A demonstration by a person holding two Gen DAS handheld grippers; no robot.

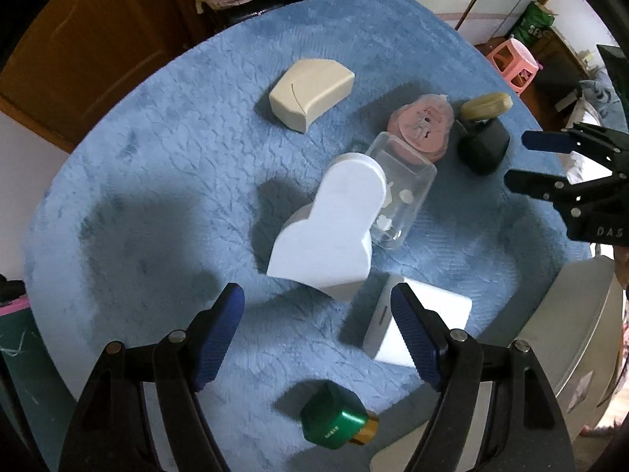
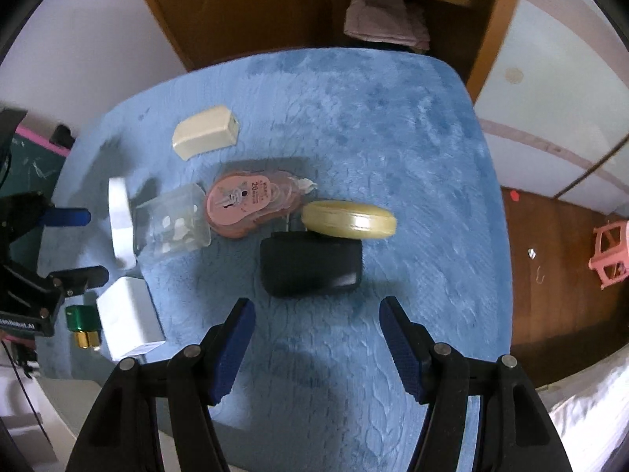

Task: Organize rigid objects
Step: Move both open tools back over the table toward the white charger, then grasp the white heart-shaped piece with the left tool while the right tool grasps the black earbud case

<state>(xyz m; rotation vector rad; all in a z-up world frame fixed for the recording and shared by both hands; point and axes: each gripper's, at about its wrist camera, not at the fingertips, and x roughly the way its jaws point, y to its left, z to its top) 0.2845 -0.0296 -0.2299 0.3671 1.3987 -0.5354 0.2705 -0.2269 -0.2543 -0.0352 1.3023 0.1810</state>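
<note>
Several rigid items lie on a blue fuzzy cloth (image 1: 165, 181). My left gripper (image 1: 316, 295) hangs open above a clear container (image 1: 409, 185) lying on its side with a white lid (image 1: 330, 228). A white adapter (image 1: 428, 314) sits under its right finger and a green cylinder (image 1: 334, 421) below it. My right gripper (image 2: 317, 306) is open just short of a black charger (image 2: 310, 267), on which a yellowish tape roll (image 2: 348, 220) leans. A pink correction tape (image 2: 243, 204) and a beige box (image 2: 206, 135) lie beyond. Nothing is between either pair of pads.
The right gripper (image 1: 530, 161) shows at the right edge of the left wrist view, and the left gripper (image 2: 78, 246) at the left edge of the right wrist view. A wooden cabinet (image 2: 243, 4) stands behind the table. A pink stool (image 2: 611, 259) is on the floor; a grey bin (image 1: 570, 334) is beside the table.
</note>
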